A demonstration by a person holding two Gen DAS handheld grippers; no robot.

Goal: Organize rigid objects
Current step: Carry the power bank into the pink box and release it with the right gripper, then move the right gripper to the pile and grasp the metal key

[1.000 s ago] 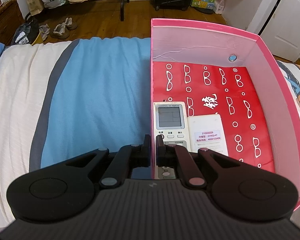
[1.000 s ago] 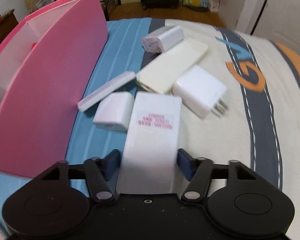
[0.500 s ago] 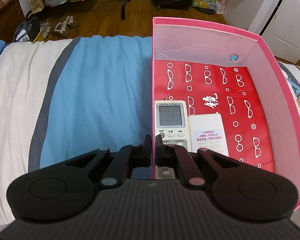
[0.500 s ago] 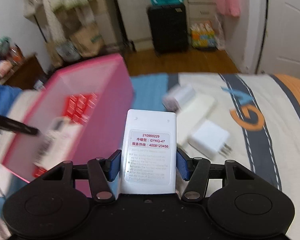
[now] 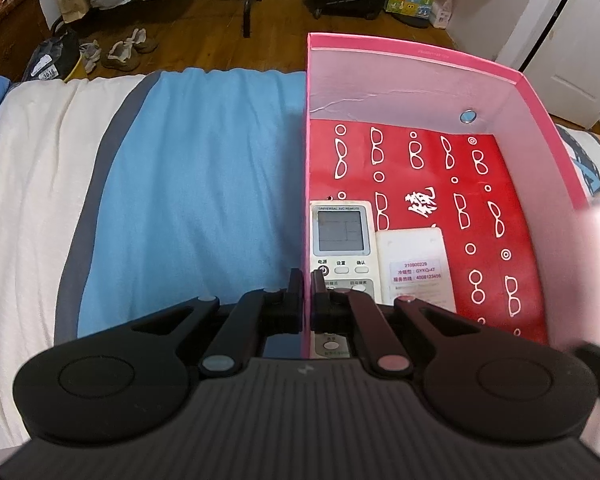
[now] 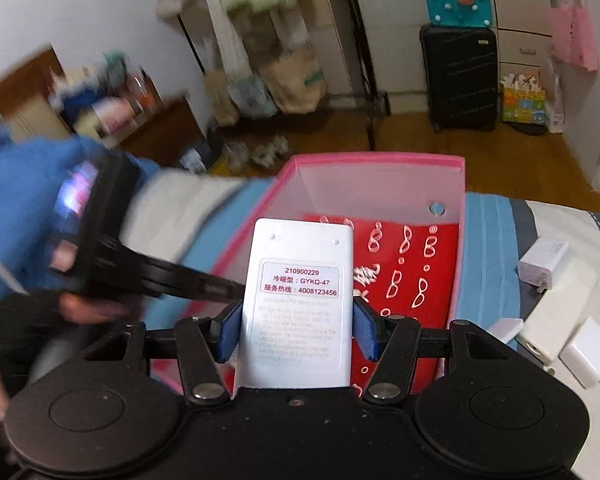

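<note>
A pink box (image 5: 420, 54) with a red patterned floor sits on the bed. My left gripper (image 5: 307, 296) is shut on its left wall, one finger inside and one outside. Inside lie a grey remote with a screen (image 5: 340, 236) and a white remote turned face down (image 5: 414, 264). My right gripper (image 6: 298, 332) is shut on another white remote (image 6: 300, 280), label side up, held in the air over the near end of the box (image 6: 376, 158). The left gripper's black fingers (image 6: 204, 286) reach in from the left of the right wrist view.
On the bed to the right of the box lie a cream power bank (image 6: 556, 312) and white chargers (image 6: 542, 264) (image 6: 588, 352). A person's blue sleeve (image 6: 20, 200) is at the left. Beyond the bed are a wooden floor, a black suitcase (image 6: 460, 76) and bags.
My right gripper has lifted the white remote off the bed and swung it left, from beside the chargers to above the box. The left gripper has kept its hold on the box wall.
</note>
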